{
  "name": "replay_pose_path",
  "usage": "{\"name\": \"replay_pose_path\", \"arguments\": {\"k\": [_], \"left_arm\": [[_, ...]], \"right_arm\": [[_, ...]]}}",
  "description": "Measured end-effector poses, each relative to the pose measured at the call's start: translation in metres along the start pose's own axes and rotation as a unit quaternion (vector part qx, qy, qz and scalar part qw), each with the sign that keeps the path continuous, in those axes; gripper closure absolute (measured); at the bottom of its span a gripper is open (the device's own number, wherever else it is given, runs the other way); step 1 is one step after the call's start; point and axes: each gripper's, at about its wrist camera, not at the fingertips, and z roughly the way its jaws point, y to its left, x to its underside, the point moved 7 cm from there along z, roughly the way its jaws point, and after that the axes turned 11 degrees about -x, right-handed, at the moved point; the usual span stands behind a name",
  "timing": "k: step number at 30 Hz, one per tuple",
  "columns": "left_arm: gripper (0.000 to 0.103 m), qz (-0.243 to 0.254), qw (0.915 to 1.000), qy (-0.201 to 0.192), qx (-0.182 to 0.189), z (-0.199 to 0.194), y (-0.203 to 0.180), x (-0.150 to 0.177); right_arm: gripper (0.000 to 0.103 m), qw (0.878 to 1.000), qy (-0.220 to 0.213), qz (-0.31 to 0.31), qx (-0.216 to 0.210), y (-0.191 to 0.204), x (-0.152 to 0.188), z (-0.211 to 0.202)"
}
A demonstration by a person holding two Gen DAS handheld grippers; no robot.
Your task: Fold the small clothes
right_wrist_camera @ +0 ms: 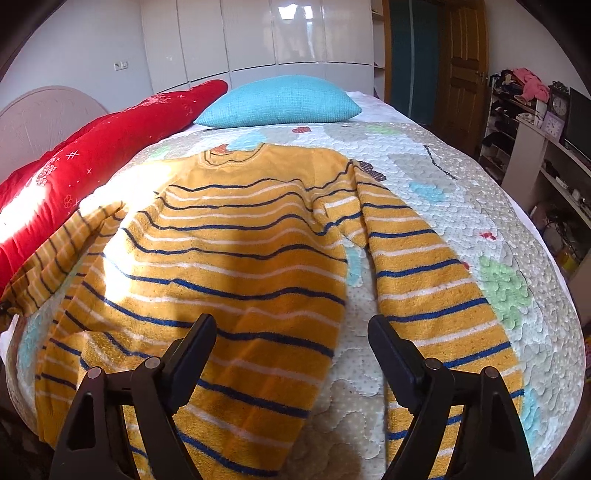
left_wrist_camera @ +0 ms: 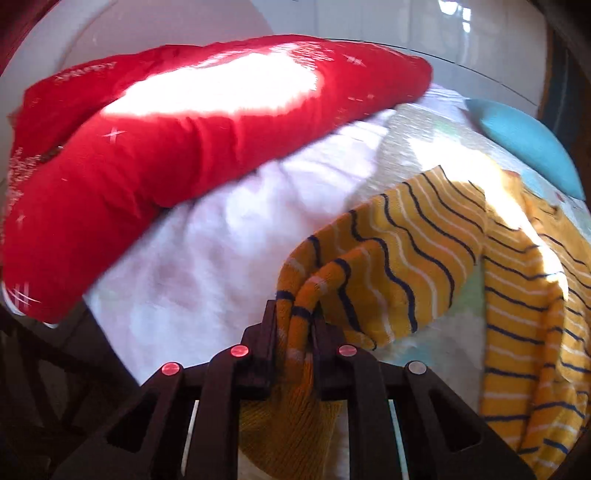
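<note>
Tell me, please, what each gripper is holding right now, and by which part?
The left gripper is shut on the cuff end of the striped sweater's sleeve. The right gripper is open above the sweater, holding nothing.

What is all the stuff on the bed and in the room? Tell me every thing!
striped sweater: one, yellow with blue and white stripes, spread flat on the bed
quilt: one, pale patchwork, covering the bed
red pillow: one, long, along the headboard side
blue pillow: one, turquoise, at the far end
wardrobe: one, white, behind the bed
door: one, brown wood
shelves: cluttered, with clocks
left gripper: shut on a sleeve
right gripper: open, above the sweater
</note>
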Motion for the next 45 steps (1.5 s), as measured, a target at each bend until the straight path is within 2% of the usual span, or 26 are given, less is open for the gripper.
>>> {"name": "replay_pose_path", "arguments": {"k": [1,2,6,8,10,13,16,17,18,19,20,21,22,25,28,29,32,33,34,36,37,39,40,43,45], "left_arm": [[0.086,-0.005,0.9999,0.005,-0.015,0.004,0.009,-0.003],[0.085,-0.008,0.9998,0.012,-0.015,0.007,0.015,-0.005],[0.080,-0.011,0.9992,-0.005,0.038,-0.019,0.014,0.011],[0.069,-0.007,0.9965,-0.009,0.083,-0.027,0.004,0.024],[0.060,-0.003,0.9891,-0.004,0.147,-0.042,-0.013,0.042],[0.059,0.024,0.9721,0.021,0.232,-0.062,-0.052,0.075],[0.059,0.068,0.9563,0.049,0.280,-0.070,-0.090,0.106],[0.059,0.080,0.9564,0.048,0.277,-0.072,-0.100,0.114],[0.058,0.089,0.9586,0.036,0.268,-0.075,-0.105,0.116],[0.058,0.093,0.9580,0.030,0.270,-0.078,-0.108,0.118],[0.068,0.096,0.9535,0.034,0.283,-0.080,-0.113,0.118],[0.083,0.098,0.9502,0.044,0.293,-0.081,-0.117,0.119],[0.096,0.105,0.9534,0.051,0.278,-0.078,-0.118,0.119],[0.096,0.111,0.9653,0.030,0.235,-0.083,-0.111,0.117],[0.096,0.101,0.9812,-0.004,0.164,-0.088,-0.085,0.114],[0.096,0.092,0.9833,-0.001,0.157,-0.085,-0.076,0.112],[0.095,0.066,0.9794,0.021,0.190,-0.078,-0.065,0.110],[0.095,0.063,0.9787,0.015,0.195,-0.080,-0.062,0.109],[0.095,0.063,0.9780,0.004,0.199,-0.085,-0.060,0.109],[0.091,0.063,0.9760,-0.019,0.208,-0.098,-0.055,0.111],[0.085,0.064,0.9745,-0.027,0.213,-0.104,-0.055,0.112],[0.074,0.056,0.9720,-0.040,0.225,-0.117,-0.057,0.113],[0.069,0.053,0.9708,-0.044,0.230,-0.122,-0.057,0.113],[0.065,0.053,0.9662,-0.052,0.247,-0.143,-0.065,0.117],[0.059,0.061,0.9634,-0.058,0.255,-0.154,-0.074,0.117]], "right_arm": [[0.015,1.000,0.001,0.008,0.000,-0.005,0.001,-0.001],[0.015,1.000,0.002,0.015,-0.002,-0.007,0.001,-0.001],[0.015,0.999,0.018,0.035,-0.030,-0.012,0.013,-0.007],[0.015,0.998,0.032,0.039,-0.043,-0.011,0.023,-0.010],[0.015,0.997,0.046,0.041,-0.056,-0.008,0.036,-0.013],[0.015,0.993,0.069,0.060,-0.069,-0.008,0.058,-0.015],[0.015,0.988,0.076,0.095,-0.099,-0.004,0.076,-0.017],[0.015,0.987,0.072,0.098,-0.105,-0.001,0.079,-0.019],[0.022,0.987,0.067,0.096,-0.114,0.004,0.080,-0.021],[0.048,0.985,0.065,0.092,-0.128,0.011,0.082,-0.022],[0.066,0.983,0.069,0.088,-0.145,0.018,0.082,-0.022],[0.089,0.980,0.077,0.084,-0.165,0.025,0.083,-0.020],[0.093,0.977,0.081,0.084,-0.177,0.029,0.083,-0.019],[0.095,0.977,0.072,0.097,-0.178,0.017,0.083,-0.033],[0.095,0.982,0.069,0.100,-0.147,-0.008,0.088,-0.049],[0.095,0.981,0.075,0.103,-0.145,-0.014,0.091,-0.052],[0.093,0.981,0.073,0.100,-0.147,-0.029,0.095,-0.067],[0.088,0.984,0.059,0.096,-0.138,-0.036,0.092,-0.076],[0.080,0.988,0.041,0.091,-0.119,-0.045,0.087,-0.087],[0.034,0.995,0.005,0.076,-0.059,-0.068,0.079,-0.105],[0.026,0.997,-0.010,0.067,-0.027,-0.079,0.074,-0.110],[0.026,0.998,-0.019,0.055,0.037,-0.103,0.067,-0.111],[0.026,0.997,-0.018,0.055,0.052,-0.115,0.065,-0.109],[0.026,0.997,0.008,0.069,0.044,-0.128,0.068,-0.090],[0.026,0.998,0.012,0.055,0.027,-0.113,0.072,-0.087]]}}
